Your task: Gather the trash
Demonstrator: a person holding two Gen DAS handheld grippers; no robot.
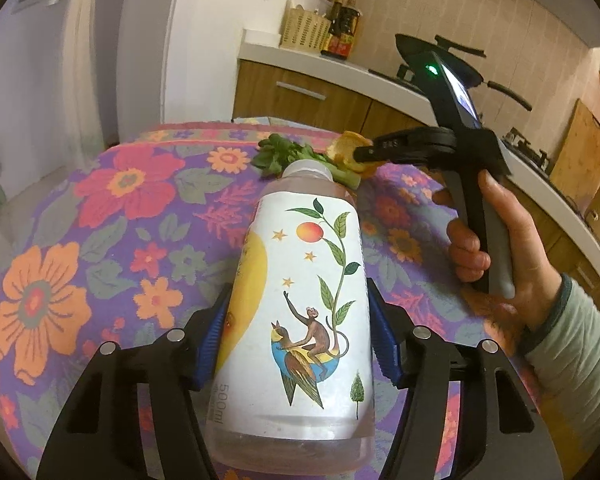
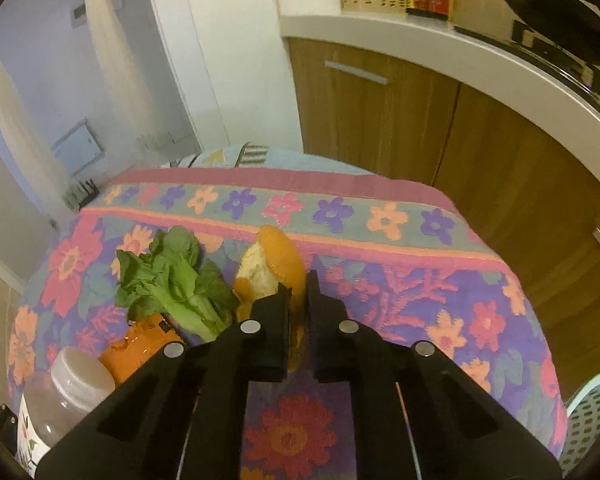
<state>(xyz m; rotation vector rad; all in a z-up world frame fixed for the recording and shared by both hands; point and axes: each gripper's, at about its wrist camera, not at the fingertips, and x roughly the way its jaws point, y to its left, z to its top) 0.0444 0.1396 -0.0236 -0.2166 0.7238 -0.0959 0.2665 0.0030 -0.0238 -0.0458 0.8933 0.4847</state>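
A clear plastic bottle (image 1: pixel 300 280) with a white cap and a picture label lies pointing away between the blue pads (image 1: pixel 214 336) of my left gripper (image 1: pixel 298 340), which is shut on its sides. The same bottle (image 2: pixel 64 392) shows at the lower left of the right wrist view. My right gripper (image 2: pixel 298 284) is shut on an orange peel (image 2: pixel 276 256), a strip of which runs down between the fingers. In the left wrist view, the right gripper (image 1: pixel 358 156) pinches the peel (image 1: pixel 342 146) near the table's far edge, with a hand (image 1: pixel 500 248) on its handle.
A bunch of leafy greens (image 2: pixel 172 280) and an orange wrapper (image 2: pixel 140 344) lie on the flowered tablecloth (image 2: pixel 420 280) beside the peel. A pale blue perforated basket (image 2: pixel 592 412) stands off the table's right edge. Wooden cabinets and a white counter (image 2: pixel 420 48) are behind.
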